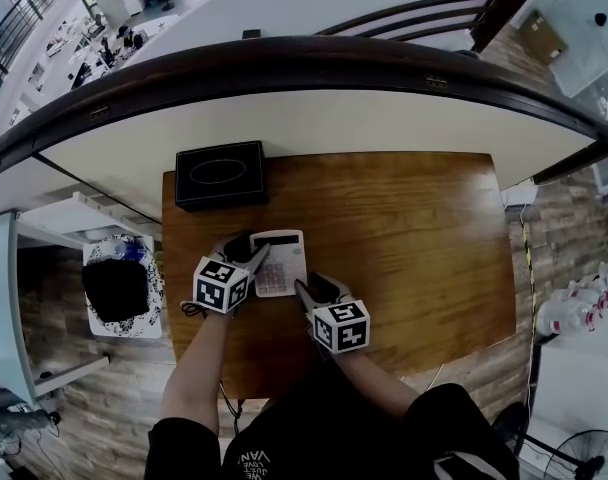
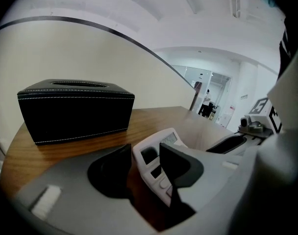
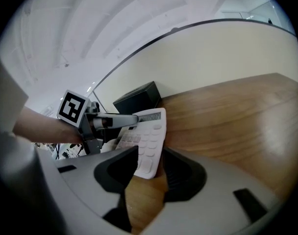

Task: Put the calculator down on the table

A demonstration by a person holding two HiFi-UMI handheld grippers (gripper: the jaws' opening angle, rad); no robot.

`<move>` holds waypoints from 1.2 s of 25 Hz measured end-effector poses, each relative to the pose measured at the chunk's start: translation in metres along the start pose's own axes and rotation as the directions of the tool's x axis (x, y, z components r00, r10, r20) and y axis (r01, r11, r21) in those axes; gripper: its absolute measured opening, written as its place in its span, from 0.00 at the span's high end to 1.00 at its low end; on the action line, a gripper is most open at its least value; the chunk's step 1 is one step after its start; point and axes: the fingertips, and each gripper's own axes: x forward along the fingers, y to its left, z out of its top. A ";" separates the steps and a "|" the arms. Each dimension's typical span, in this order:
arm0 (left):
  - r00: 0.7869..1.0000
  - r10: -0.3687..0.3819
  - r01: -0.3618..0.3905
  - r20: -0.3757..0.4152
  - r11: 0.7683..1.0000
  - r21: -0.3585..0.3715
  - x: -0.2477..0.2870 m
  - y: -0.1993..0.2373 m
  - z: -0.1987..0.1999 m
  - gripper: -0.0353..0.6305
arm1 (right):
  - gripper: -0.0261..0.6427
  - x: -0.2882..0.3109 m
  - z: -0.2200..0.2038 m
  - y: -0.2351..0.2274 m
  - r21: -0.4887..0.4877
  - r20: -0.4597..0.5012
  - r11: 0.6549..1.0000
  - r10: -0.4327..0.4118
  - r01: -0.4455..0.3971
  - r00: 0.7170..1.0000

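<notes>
A white calculator lies on the wooden table, display end toward the far side. My left gripper straddles its left edge. In the left gripper view the calculator sits between the jaws of the left gripper, with bare wood showing beside the left pad, so it is open. My right gripper is at the near right corner. In the right gripper view the calculator pokes between the jaws of the right gripper, which stand open beside it without pressing.
A black tissue box stands at the table's far left corner, just beyond the calculator. A curved dark rail and a pale wall run behind the table. A white stand with a black bag sits on the floor to the left.
</notes>
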 end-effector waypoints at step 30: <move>0.980 0.060 -0.043 0.189 0.995 -0.091 -0.152 -0.098 -0.028 0.92 | 0.90 -0.110 -0.018 0.055 -0.140 0.129 0.990 0.009 0.010 0.992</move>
